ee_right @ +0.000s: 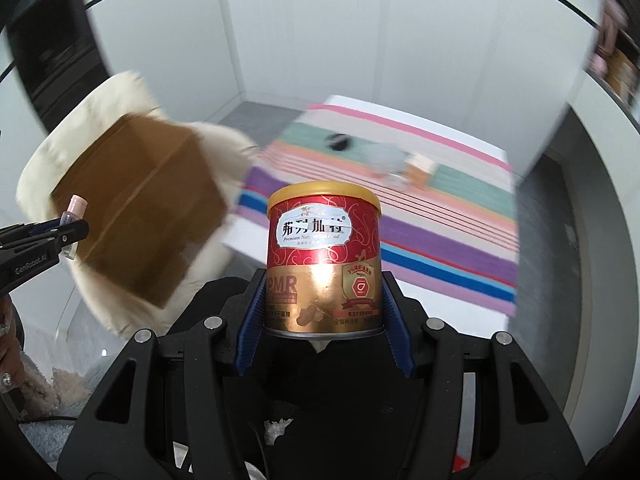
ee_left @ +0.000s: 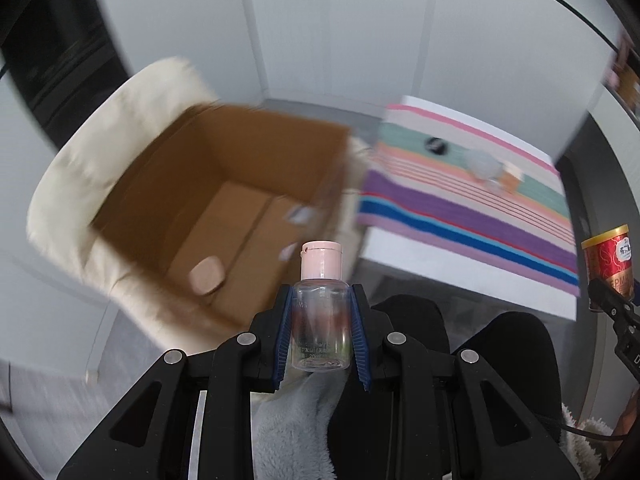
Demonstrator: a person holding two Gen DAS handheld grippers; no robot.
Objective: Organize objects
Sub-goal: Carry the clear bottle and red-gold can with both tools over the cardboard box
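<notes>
My left gripper [ee_left: 321, 300] is shut on a small clear bottle with a pink cap [ee_left: 321, 312], held upright in the air near an open cardboard box [ee_left: 224, 184]. A pink oval object [ee_left: 207, 275] lies on the box floor. My right gripper [ee_right: 324, 292] is shut on a red and gold can [ee_right: 323, 260], held upright. The can also shows at the right edge of the left wrist view [ee_left: 608, 264]. The left gripper and the bottle [ee_right: 75, 210] show at the left of the right wrist view, beside the box [ee_right: 140, 208].
The box sits on a cream fluffy seat [ee_left: 80, 184]. A white table with a striped cloth [ee_left: 480, 208] stands to the right, holding a black disc [ee_left: 435, 145], a blurred grey item [ee_left: 482, 164] and a small orange item [ee_left: 510, 178]. My dark-clothed knees [ee_left: 412, 320] are below.
</notes>
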